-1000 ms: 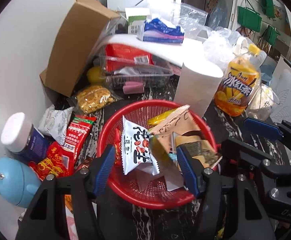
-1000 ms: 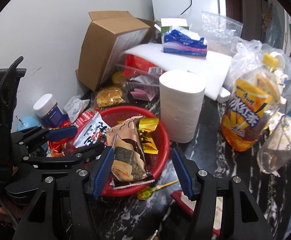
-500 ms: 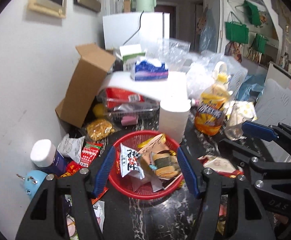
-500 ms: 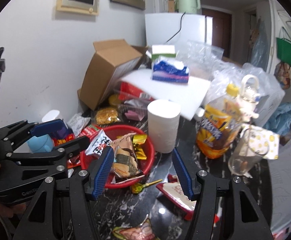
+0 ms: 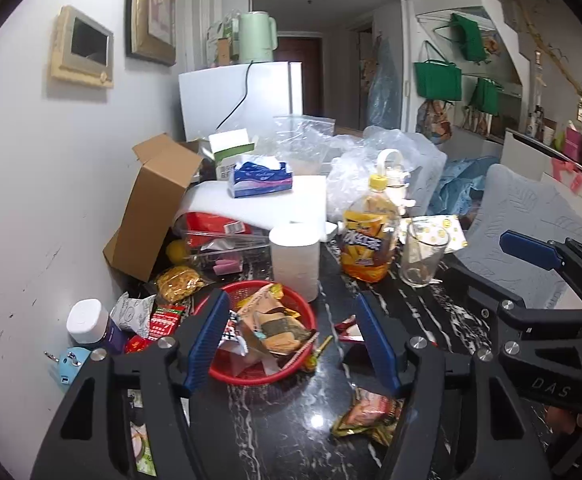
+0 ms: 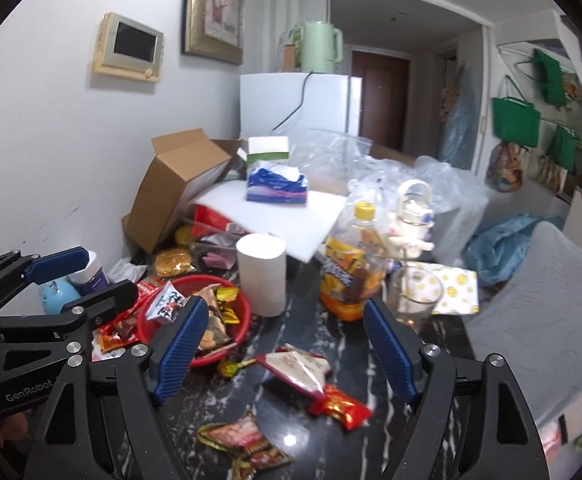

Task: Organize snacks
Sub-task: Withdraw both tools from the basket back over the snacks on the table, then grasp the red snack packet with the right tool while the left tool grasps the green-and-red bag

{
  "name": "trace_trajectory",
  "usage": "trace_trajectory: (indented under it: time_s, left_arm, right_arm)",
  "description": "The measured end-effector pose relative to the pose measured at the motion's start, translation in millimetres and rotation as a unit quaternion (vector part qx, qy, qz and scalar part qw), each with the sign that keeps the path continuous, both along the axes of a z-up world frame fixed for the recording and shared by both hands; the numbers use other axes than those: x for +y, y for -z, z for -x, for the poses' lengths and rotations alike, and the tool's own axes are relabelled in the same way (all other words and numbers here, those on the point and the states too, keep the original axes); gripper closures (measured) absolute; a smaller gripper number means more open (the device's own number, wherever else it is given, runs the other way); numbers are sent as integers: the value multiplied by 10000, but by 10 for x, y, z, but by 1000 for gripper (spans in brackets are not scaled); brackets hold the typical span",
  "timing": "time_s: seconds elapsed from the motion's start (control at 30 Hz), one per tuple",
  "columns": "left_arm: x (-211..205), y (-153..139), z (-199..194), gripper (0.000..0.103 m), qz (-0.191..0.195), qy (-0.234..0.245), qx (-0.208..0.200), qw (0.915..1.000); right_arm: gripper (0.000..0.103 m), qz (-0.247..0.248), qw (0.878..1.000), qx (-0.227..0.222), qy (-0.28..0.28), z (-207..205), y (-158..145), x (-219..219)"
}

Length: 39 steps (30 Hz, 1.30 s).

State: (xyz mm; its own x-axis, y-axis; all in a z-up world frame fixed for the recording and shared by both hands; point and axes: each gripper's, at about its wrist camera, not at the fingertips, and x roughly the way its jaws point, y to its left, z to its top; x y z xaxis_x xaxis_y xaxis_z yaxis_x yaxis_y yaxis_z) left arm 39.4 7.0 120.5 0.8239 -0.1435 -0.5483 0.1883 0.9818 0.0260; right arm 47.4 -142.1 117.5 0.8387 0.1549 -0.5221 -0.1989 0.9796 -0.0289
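I am holding my left gripper point(image 5: 291, 336) and right gripper point(image 6: 287, 344) wide apart, both empty. The round red plastic basket point(image 5: 291, 300) is sitting heaped with snack packets point(image 5: 279, 328) on the black marble table point(image 5: 411, 304).

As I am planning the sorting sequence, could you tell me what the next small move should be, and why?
Probably lower the right tool onto the white and red snack packet lying on the dark table just outside the red basket. Both tools are open and empty, that packet sits almost between the right tool's fingers, and the basket already holds other snacks.
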Motion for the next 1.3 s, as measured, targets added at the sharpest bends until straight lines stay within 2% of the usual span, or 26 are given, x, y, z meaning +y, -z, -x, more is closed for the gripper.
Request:
trace_trajectory:
  time_s: [0.23, 0.6, 0.73, 1.0, 1.3]
  left_arm:
    - [-215, 71, 223, 39, -2, 258, 27, 9997]
    - [-515, 483, 414, 39, 9, 535, 440, 9976]
    - [-576, 679, 501, 39, -31, 478, 539, 9974]
    - [-614, 1069, 543, 39, -144, 361, 879, 9954]
    - [-524, 1470, 534, 39, -58, 270, 1329, 9907]
  right_arm:
    - [23, -56, 9994, -28, 329, 329, 34, -251]
    - [23, -60, 9975, 159, 683, 682, 322, -582]
    - [23, -97, 9969, 313, 711, 745, 523, -664]
    - [23, -228, 9924, 944, 759, 796, 1076, -770]
    - [23, -339, 9872, 1417, 648, 785, 1504, -777]
